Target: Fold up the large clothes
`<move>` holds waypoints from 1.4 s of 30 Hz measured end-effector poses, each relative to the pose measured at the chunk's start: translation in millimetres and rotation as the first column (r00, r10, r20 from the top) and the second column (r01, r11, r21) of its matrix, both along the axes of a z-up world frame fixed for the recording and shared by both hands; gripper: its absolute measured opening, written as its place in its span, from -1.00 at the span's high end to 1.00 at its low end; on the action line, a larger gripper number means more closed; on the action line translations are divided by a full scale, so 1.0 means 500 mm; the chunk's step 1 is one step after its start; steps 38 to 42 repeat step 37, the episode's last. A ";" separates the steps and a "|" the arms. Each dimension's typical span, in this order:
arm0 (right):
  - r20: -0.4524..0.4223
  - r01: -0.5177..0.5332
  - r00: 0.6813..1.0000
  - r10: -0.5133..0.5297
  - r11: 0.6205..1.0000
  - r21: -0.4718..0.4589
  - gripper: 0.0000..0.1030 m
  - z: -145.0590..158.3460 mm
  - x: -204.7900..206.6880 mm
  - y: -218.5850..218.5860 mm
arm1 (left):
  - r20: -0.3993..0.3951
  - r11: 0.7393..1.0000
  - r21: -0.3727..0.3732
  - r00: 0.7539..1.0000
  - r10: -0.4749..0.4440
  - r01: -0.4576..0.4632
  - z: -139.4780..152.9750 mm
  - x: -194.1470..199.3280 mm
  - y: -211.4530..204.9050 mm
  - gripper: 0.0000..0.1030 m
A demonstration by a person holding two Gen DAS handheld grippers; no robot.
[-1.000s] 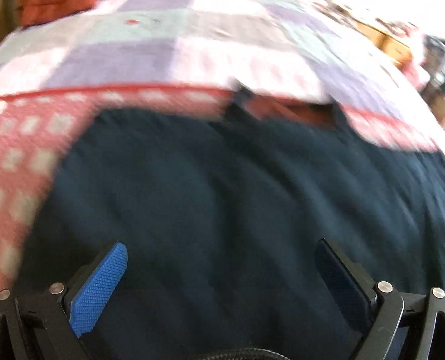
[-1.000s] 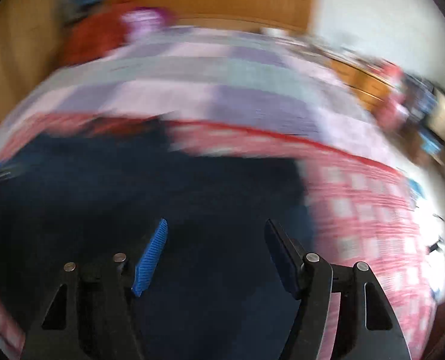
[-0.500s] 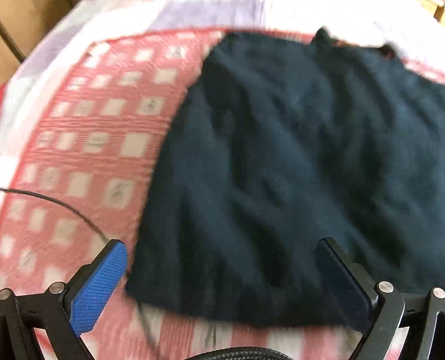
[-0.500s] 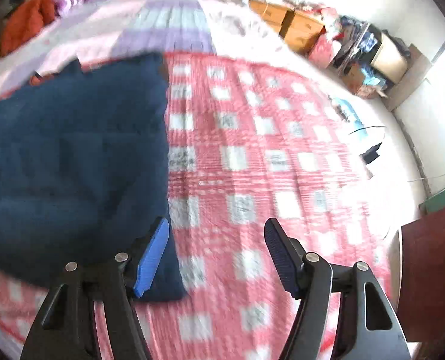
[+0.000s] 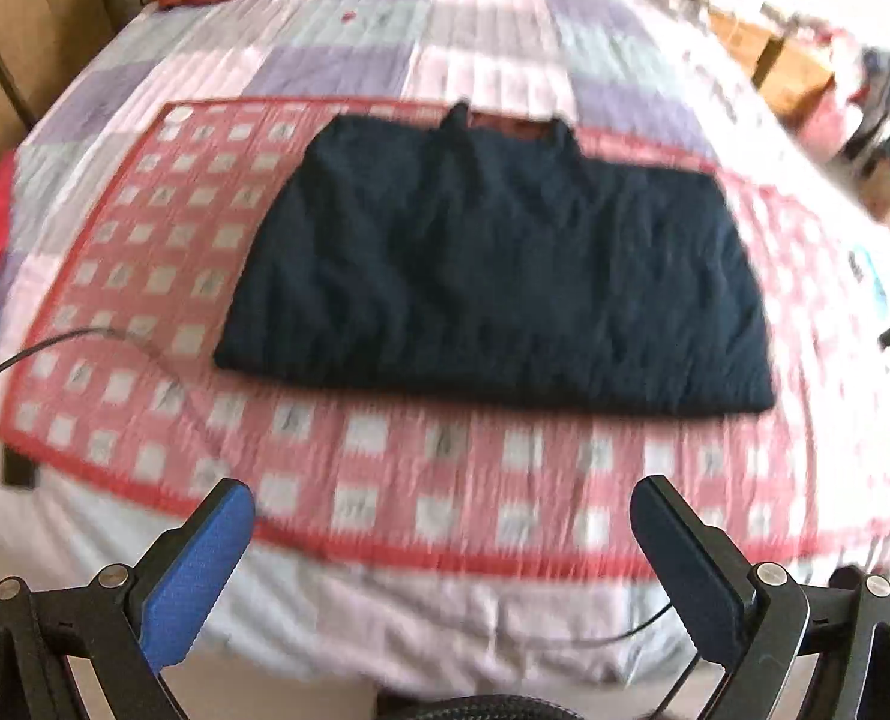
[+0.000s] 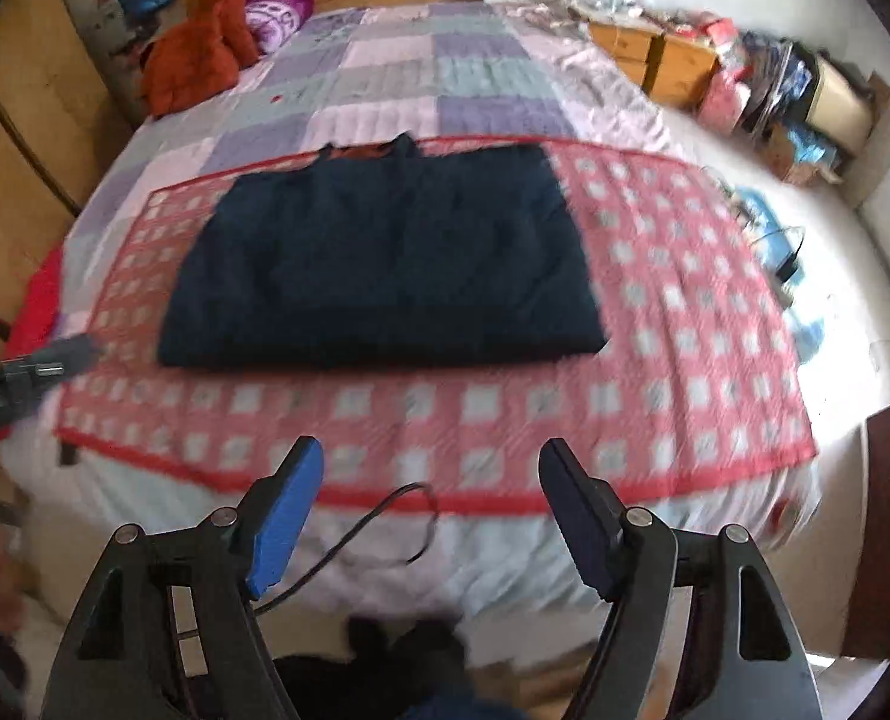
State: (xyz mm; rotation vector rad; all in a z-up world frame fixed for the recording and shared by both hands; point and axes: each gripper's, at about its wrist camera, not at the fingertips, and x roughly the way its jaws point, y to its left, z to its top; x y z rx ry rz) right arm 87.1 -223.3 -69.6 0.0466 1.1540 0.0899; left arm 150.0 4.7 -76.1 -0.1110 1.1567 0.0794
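we see the wide bed (image 6: 420, 60) with its lilac and grey patchwork quilt, and over it a red and white checked blanket (image 6: 685, 312). on that blanket lies the dark navy knitted garment (image 6: 384, 264), folded to a broad rectangle, collar toward the headboard. a thin black cable (image 5: 102, 339) trails across the blanket near the garment's edge; we judge it could snag a fold or be dragged under the cloth. the left hand-held gripper (image 5: 445, 576) stands spread wide and empty above the bed's foot. the right hand-held gripper (image 6: 432, 516) is empty too, its jaws opening. no container holds anything relevant; the wooden drawers (image 6: 655, 60) beside the bed are shut.
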 end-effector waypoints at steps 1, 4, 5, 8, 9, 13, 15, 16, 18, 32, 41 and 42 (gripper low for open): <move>0.003 -0.006 1.000 0.006 1.000 -0.002 -0.51 0.010 -0.021 0.019 | 0.003 1.000 0.006 1.000 -0.006 0.006 0.009 -0.024 -0.006 -1.00; 0.005 -0.034 0.999 0.034 0.999 -0.013 -0.51 0.038 -0.086 0.061 | 0.020 0.999 0.026 0.999 -0.032 0.031 0.040 -0.088 -0.026 -1.00; 0.010 -0.035 0.999 0.036 0.999 -0.016 -0.51 0.047 -0.103 0.066 | 0.023 0.999 0.029 0.999 -0.038 0.037 0.048 -0.101 -0.027 -1.00; 0.015 -0.031 0.999 0.031 1.000 -0.002 -0.51 0.072 -0.151 0.078 | 0.042 0.998 0.023 0.998 -0.055 0.054 0.081 -0.145 -0.035 -1.00; 0.013 -0.027 1.000 0.027 1.000 -0.002 -0.51 0.080 -0.168 0.082 | 0.047 0.998 0.017 0.997 -0.063 0.062 0.089 -0.155 -0.037 -1.00; 0.011 -0.001 1.000 0.001 1.000 0.008 -0.51 0.103 -0.190 0.071 | 0.076 0.997 0.027 0.994 -0.081 0.079 0.118 -0.186 -0.042 -1.00; 0.019 0.005 1.000 -0.006 1.000 0.012 -0.51 0.114 -0.200 0.067 | 0.088 0.996 0.025 0.993 -0.082 0.081 0.130 -0.199 -0.044 -1.00; 0.027 0.008 1.000 -0.008 1.000 0.005 -0.51 0.121 -0.209 0.068 | 0.094 0.996 0.031 0.992 -0.084 0.081 0.134 -0.203 -0.045 -1.00; 0.035 0.010 0.999 -0.010 1.000 0.004 -0.51 0.132 -0.221 0.067 | 0.103 0.996 0.035 0.991 -0.088 0.085 0.141 -0.212 -0.047 -1.00; 0.033 0.044 0.998 -0.044 0.999 0.014 -0.51 0.151 -0.256 0.049 | 0.096 0.992 0.037 0.987 -0.127 0.124 0.153 -0.228 -0.074 -1.00; 0.027 0.057 0.998 -0.057 0.998 0.014 -0.51 0.151 -0.247 0.043 | 0.090 0.989 0.031 0.986 -0.144 0.141 0.148 -0.211 -0.079 -1.00; 0.027 0.057 0.998 -0.057 0.998 0.014 -0.51 0.151 -0.247 0.043 | 0.090 0.989 0.031 0.986 -0.144 0.141 0.148 -0.211 -0.079 -1.00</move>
